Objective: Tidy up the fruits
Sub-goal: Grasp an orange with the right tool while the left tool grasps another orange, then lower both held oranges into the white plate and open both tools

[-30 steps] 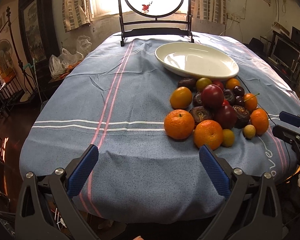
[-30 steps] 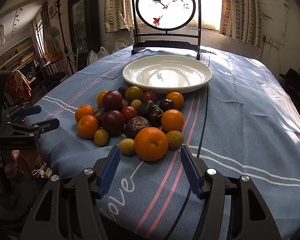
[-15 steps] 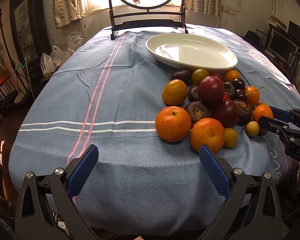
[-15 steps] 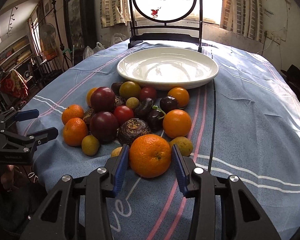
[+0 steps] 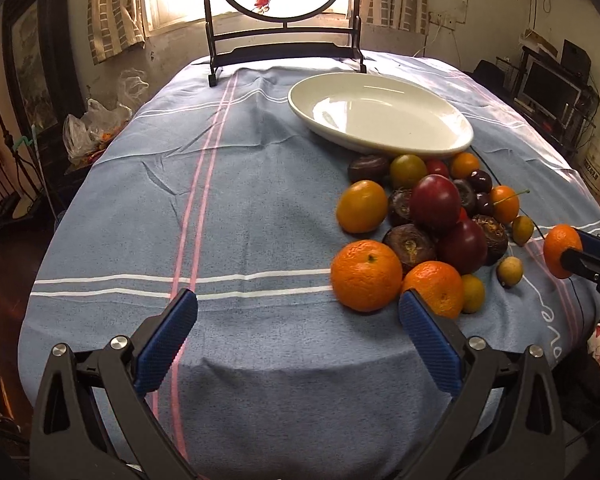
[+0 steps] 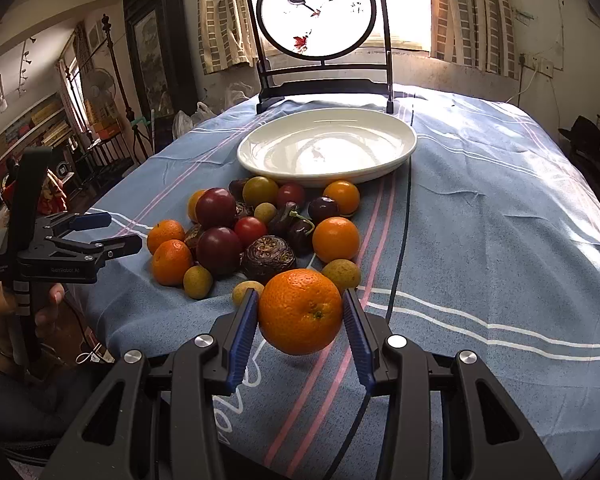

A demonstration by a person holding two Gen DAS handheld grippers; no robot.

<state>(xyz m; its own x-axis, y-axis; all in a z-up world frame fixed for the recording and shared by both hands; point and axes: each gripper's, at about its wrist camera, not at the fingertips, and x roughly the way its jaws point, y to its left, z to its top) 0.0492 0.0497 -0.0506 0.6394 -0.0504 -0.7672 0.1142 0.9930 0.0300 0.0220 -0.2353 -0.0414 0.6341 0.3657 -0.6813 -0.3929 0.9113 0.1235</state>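
Cluttered room, bright window behind

Daylight pours through a curtained window (image 6: 412,4) past a round bird screen (image 6: 318,12); a dark cabinet (image 6: 156,52) and fan (image 6: 98,88) stand left, shelves (image 5: 548,80) right, blue striped tablecloth (image 5: 220,184).

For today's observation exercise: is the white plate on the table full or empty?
Empty. The white plate shows only a bare, glossy inside in both views; the pile of fruit lies on the cloth in front of it.

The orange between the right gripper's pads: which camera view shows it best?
The right wrist view: the orange sits large and central, both pads of the right gripper pressing its sides. The left wrist view shows it only small at the right edge, partly covered by one finger.
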